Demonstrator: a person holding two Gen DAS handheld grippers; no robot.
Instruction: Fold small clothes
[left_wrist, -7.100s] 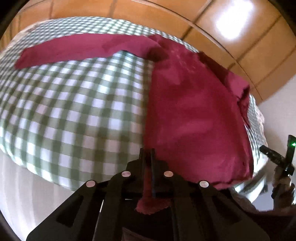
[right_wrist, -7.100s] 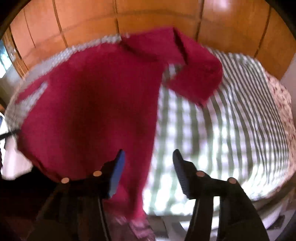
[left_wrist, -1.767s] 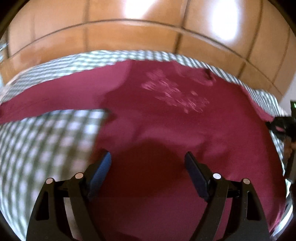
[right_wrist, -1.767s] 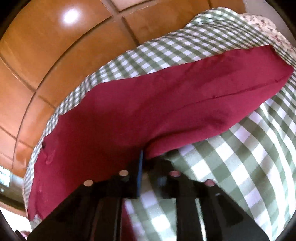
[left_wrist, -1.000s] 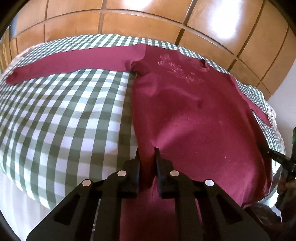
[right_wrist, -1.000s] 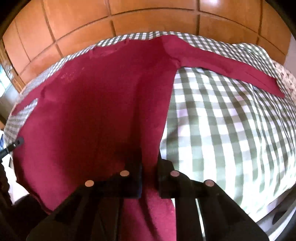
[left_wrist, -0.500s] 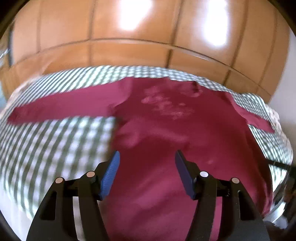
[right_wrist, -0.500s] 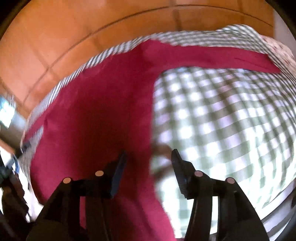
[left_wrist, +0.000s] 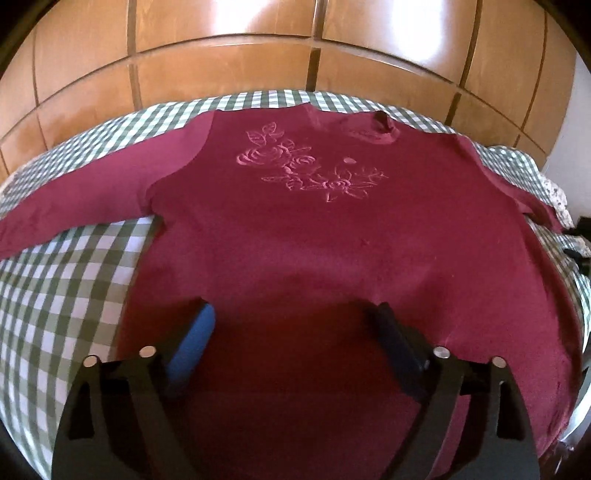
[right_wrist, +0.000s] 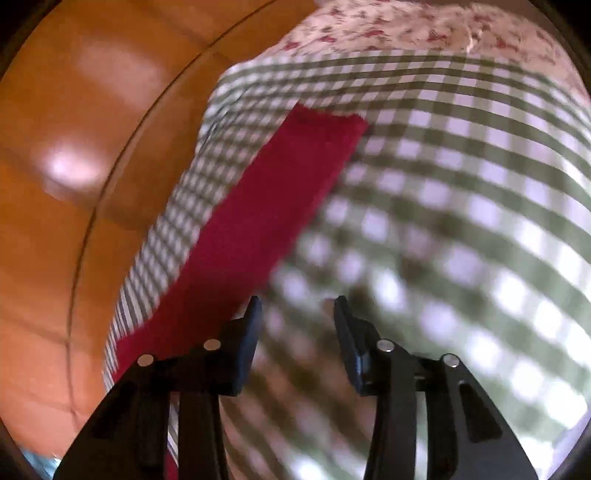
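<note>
Right wrist view blurred: right gripper (right_wrist: 297, 314) closing empty beside dark red embroidered long-sleeved top's (left_wrist: 332, 236) sleeve, left gripper (left_wrist: 295, 328) opening empty, hem hidden.

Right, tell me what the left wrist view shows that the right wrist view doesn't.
Only the left wrist view: the maroon sweater body with its floral embroidery, collar, and the opening left gripper, empty. Only the right wrist view: one sleeve's cuff, a floral fabric, and the closing right gripper, empty. Both: the green checked bedcover and the wooden panels.
</note>
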